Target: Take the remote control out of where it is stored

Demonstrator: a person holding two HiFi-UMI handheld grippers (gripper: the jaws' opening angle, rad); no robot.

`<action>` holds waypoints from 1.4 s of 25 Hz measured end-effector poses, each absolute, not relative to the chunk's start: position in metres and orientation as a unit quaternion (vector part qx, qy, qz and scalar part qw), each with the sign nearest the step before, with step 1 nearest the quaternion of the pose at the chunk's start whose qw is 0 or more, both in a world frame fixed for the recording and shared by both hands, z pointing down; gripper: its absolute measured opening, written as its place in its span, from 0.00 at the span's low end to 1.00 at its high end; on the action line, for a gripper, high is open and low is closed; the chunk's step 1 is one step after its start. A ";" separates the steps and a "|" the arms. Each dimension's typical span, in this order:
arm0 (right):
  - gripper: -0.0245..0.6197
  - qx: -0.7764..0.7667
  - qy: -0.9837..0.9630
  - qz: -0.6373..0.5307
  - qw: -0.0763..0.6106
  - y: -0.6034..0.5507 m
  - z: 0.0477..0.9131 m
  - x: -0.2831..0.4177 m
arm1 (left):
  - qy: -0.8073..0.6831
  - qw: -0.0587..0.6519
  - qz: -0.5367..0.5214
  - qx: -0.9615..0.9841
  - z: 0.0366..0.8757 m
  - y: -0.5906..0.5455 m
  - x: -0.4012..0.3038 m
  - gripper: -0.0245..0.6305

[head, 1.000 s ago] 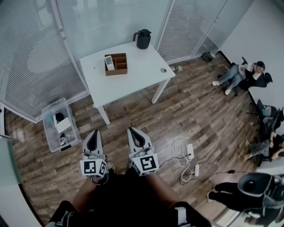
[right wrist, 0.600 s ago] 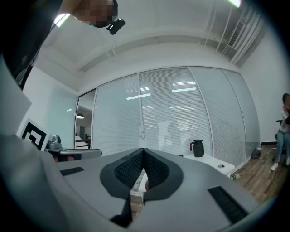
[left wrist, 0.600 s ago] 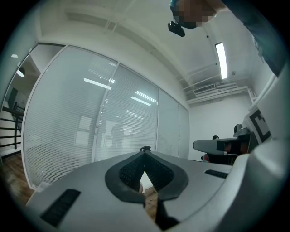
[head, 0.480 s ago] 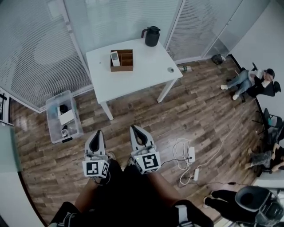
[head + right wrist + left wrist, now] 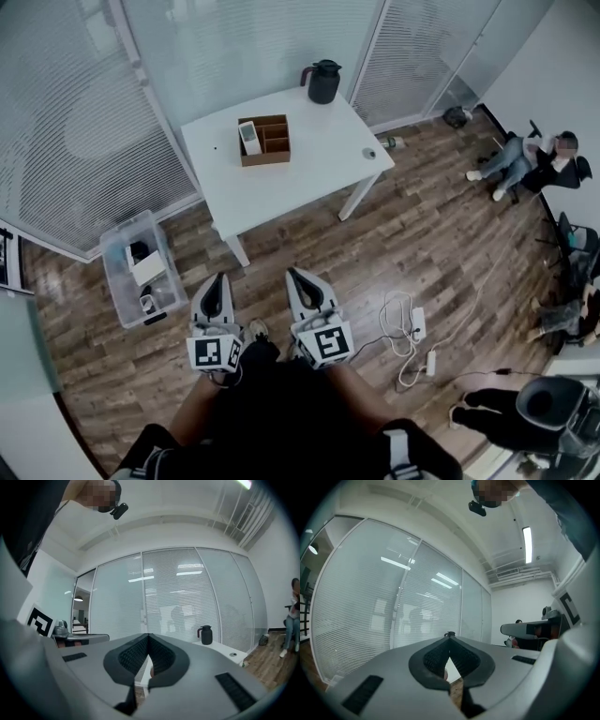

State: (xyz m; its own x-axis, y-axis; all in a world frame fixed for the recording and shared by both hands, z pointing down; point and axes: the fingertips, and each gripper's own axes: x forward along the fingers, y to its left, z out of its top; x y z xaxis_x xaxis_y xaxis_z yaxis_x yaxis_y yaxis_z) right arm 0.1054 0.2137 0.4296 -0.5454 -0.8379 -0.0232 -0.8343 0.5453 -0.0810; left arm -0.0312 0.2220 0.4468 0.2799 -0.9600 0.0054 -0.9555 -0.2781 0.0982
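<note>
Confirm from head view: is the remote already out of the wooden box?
No, the remote stands in the compartment at the left end of the wooden box on the white table.

Right gripper (image 5: 148, 636), jaws together; black jug (image 5: 205, 635) on table (image 5: 221, 649)

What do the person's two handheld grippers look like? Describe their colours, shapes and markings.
The left gripper and right gripper look alike. Each is a light grey shell tapering to a point, with dark ribbed pads lining the fingers. At the rear, each carries a white cube printed with black square markers.
</note>
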 end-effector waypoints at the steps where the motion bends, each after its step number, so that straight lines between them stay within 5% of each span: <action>1: 0.03 -0.480 0.876 -0.029 0.029 0.207 0.430 0.100 | -0.596 0.042 -0.028 0.801 0.446 0.214 -0.038 0.04; 35: 0.03 -0.454 0.890 -0.039 0.029 -0.028 0.439 0.094 | -0.596 0.051 -0.036 0.801 0.442 -0.025 -0.047 0.04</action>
